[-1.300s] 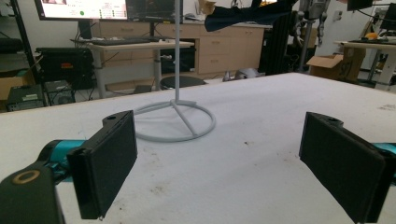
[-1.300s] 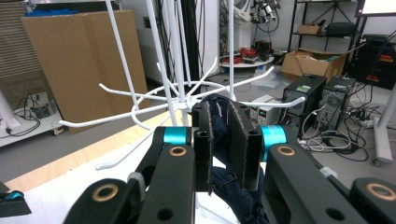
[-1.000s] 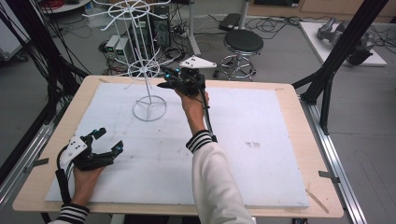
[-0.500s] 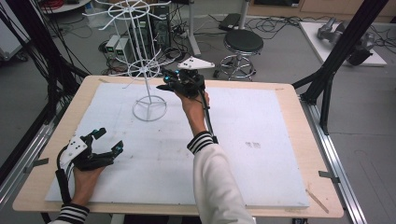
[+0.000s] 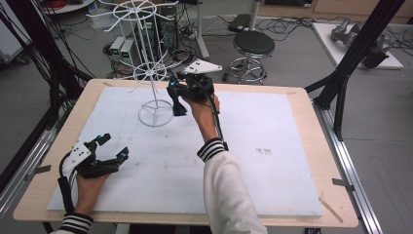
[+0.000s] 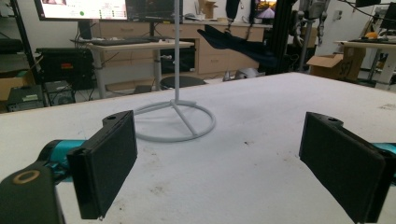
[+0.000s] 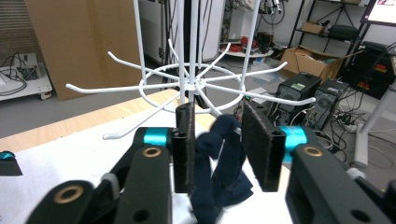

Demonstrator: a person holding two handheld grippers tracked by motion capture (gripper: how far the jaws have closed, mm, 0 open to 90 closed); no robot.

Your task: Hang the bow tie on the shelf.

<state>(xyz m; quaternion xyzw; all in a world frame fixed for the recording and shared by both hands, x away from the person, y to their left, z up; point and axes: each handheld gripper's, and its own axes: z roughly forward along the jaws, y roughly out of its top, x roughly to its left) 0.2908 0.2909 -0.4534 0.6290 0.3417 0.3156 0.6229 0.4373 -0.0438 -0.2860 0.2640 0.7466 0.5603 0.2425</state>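
Beside the white wire rack, right gripper pinches dark cloth; left gripper jaws spread.

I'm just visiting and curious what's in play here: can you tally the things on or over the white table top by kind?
White wire rack: 1
Dark blue cloth, held in the right gripper: 1
Handheld grippers, counting the left gripper too: 2
Total: 4

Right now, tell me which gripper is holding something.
The right gripper, raised beside the white wire rack, has its jaws closed on a dark blue cloth. The left gripper rests low on the table, jaws wide apart with nothing between them.
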